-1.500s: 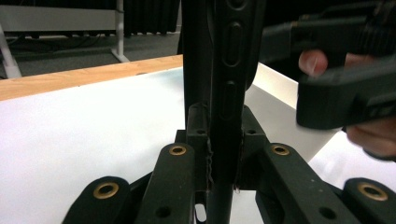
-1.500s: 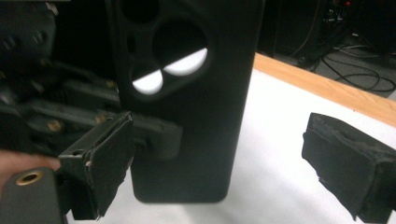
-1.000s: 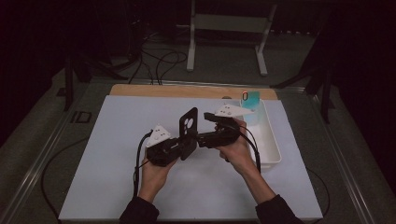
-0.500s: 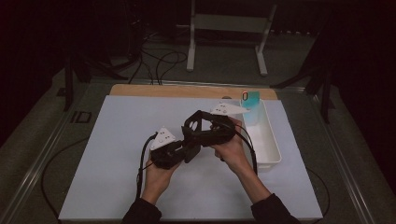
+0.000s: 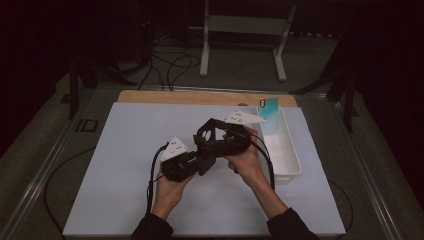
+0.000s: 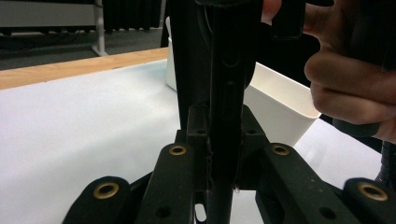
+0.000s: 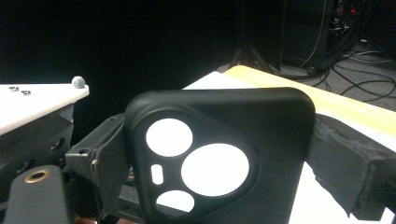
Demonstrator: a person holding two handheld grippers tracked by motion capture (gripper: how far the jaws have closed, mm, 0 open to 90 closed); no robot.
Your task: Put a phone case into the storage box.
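Note:
A black phone case (image 5: 207, 131) with round camera cutouts is held between both grippers above the middle of the white mat (image 5: 120, 170). My left gripper (image 5: 199, 159) is shut on its lower end; in the left gripper view the case (image 6: 229, 70) stands edge-on, pinched between the jaws. My right gripper (image 5: 222, 142) comes from the right. In the right gripper view the case (image 7: 219, 154) faces the camera, and the right pad (image 7: 345, 168) and left pad (image 7: 100, 161) press its two side edges. The person's right hand (image 6: 345, 88) is close by.
A long white tray (image 5: 287, 155) lies along the mat's right side, just beyond the right hand. A teal object (image 5: 268, 106) stands at its far end. A wooden strip (image 5: 165, 96) borders the far edge. Stand legs (image 5: 240, 45) and cables lie on the dark floor behind.
The phone case stood upright a second ago; it has since been tipped over to a flatter tilt between the grippers. Both hands stay in about the same spot.

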